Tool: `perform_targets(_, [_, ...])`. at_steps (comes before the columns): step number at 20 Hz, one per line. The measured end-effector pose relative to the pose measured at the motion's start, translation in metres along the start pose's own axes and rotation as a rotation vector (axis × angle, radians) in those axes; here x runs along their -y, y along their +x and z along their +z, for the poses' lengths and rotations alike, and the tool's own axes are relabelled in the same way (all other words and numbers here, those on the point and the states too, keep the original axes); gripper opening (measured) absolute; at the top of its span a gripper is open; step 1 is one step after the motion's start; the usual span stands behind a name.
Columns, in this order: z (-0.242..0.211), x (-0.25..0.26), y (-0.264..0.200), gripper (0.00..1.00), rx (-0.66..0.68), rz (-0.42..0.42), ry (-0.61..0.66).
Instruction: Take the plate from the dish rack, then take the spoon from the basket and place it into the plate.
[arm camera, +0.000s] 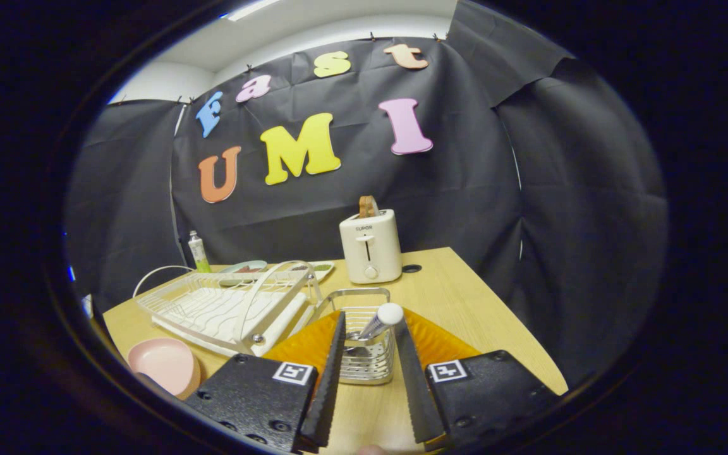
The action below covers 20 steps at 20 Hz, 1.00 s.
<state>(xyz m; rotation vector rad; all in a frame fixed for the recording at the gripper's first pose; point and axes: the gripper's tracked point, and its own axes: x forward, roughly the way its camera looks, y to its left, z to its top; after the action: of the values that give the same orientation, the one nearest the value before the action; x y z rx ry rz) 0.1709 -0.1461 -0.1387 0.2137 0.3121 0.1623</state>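
A pink plate [165, 363] lies flat on the wooden table [459, 303], left of my fingers and in front of the white dish rack [225, 306]. The wire basket [367, 363] stands just ahead, framed between my two fingers. A spoon [382, 321] leans in it, its white round handle end up and close to the right fingertip. My gripper [370, 319] is open, its tips on either side of the basket's top. Neither finger presses on the spoon.
An orange mat [436, 344] lies under the basket. A cream toaster [370, 246] stands behind it near the table's far edge, beside a cable hole [411, 268]. Small dishes [247, 267] and a tube [198, 251] sit behind the rack.
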Motion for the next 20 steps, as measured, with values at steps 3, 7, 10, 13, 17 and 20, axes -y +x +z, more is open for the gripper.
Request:
perform_targets(3, [0.005, -0.002, 0.001, 0.26, -0.006, 0.009, 0.045])
perform_targets(7, [0.008, -0.003, 0.003, 0.16, -0.049, 0.032, 0.097])
perform_targets(10, [0.019, -0.005, 0.0, 0.12, -0.061, 0.027, 0.089])
perform_targets(13, [0.036, -0.003, -0.011, 0.08, -0.048, -0.009, 0.021])
perform_targets(17, [0.078, -0.011, -0.041, 0.08, -0.004, -0.041, -0.06])
perform_targets(20, [0.11, -0.039, -0.071, 0.08, 0.031, -0.004, -0.097])
